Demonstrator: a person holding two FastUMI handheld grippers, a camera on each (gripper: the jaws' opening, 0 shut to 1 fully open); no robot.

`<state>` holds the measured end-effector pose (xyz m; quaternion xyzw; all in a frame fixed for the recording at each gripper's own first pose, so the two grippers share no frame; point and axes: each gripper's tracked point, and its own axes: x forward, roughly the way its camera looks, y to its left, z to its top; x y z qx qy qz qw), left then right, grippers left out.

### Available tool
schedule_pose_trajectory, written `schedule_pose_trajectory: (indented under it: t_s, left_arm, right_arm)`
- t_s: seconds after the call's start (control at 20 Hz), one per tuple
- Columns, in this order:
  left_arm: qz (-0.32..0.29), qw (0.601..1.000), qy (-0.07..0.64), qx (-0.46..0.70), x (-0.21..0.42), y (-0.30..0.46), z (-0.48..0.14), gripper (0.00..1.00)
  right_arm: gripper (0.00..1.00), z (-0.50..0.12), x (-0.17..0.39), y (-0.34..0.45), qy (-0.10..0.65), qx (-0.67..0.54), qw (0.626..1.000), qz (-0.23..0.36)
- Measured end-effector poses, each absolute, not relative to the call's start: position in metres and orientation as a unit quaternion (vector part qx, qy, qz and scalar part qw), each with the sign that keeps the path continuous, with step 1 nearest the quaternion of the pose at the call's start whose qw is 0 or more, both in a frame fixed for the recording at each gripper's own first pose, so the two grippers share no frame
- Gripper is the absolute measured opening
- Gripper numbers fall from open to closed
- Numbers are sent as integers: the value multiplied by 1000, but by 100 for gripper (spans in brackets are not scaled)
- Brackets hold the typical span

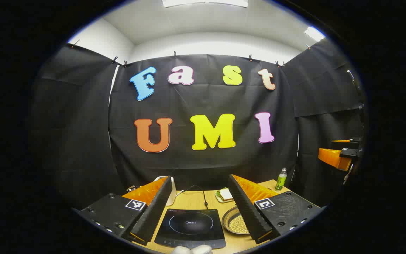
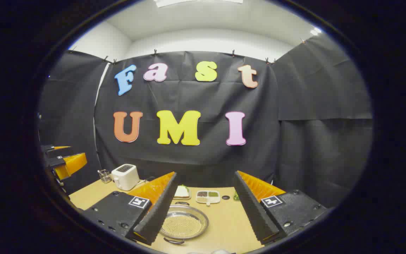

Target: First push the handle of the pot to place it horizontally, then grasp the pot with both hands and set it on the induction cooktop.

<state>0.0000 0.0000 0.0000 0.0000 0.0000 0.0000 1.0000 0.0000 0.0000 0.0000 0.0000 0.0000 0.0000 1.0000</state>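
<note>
The pot (image 2: 183,223) is a shallow, round metal vessel with a bright rim, its floor covered by a pale, fine-grained filling; a small dark loop handle (image 2: 173,241) shows at its near edge and another at its far edge. It sits on the wooden worktop (image 2: 231,222), seen between the fingers of the right tool (image 2: 203,225), which stand wide apart and hold nothing. In the left gripper view the pot (image 1: 236,222) lies just beside the right edge of the black induction cooktop (image 1: 190,225), partly hidden behind the right finger of the left tool (image 1: 197,225); that tool is likewise spread wide and empty, with the cooktop framed between its fingers. The left gripper view alone presents the cooktop, its cable (image 1: 199,194) running back toward the wall, a green bottle (image 1: 281,180) at the far right corner of the worktop, and the right tool (image 1: 337,155) hanging well off to the right above worktop level. The right gripper view presents a white toaster (image 2: 125,176) at the far left, a small glass holder (image 2: 105,175) beside it, a divided dish (image 2: 208,196) of small portions behind the pot, and the left tool (image 2: 63,162) raised at the left edge. A plate with a sandwich (image 1: 225,194) appears behind the pot in both views.
</note>
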Motion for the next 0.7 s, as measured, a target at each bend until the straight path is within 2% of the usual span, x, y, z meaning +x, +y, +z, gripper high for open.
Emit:
schedule_pose_trajectory:
  t_s: [0.15,0.2,0.25,0.3,0.35,0.5,0.55,0.7]
  left_arm:
    - [1,1000,-5,1,-1,3,2,96]
    - [1,1000,-6,1,-2,3,2,96]
    - [0,1000,-6,1,-2,3,2,96]
    - [1,1000,-7,1,-3,4,2,96]
    - [0,1000,-6,1,-4,4,2,96]
    - [0,1000,-8,3,-6,3,4,96]
    - [1,1000,-10,4,-7,4,6,96]
    - [0,1000,-10,3,-9,4,5,96]
  right_arm:
    - [92,2,0,8,2,-6,1000,7]
    - [94,2,0,8,0,-7,1000,7]
    - [89,5,0,7,-3,-9,1000,4]
    - [96,5,-1,8,-4,-10,1000,5]
    - [89,5,-1,8,-4,-10,1000,4]
    - [89,3,-1,6,0,-10,1000,0]
    - [93,2,-1,7,2,-9,1000,0]
    - [89,-7,-1,9,15,-3,1000,6]
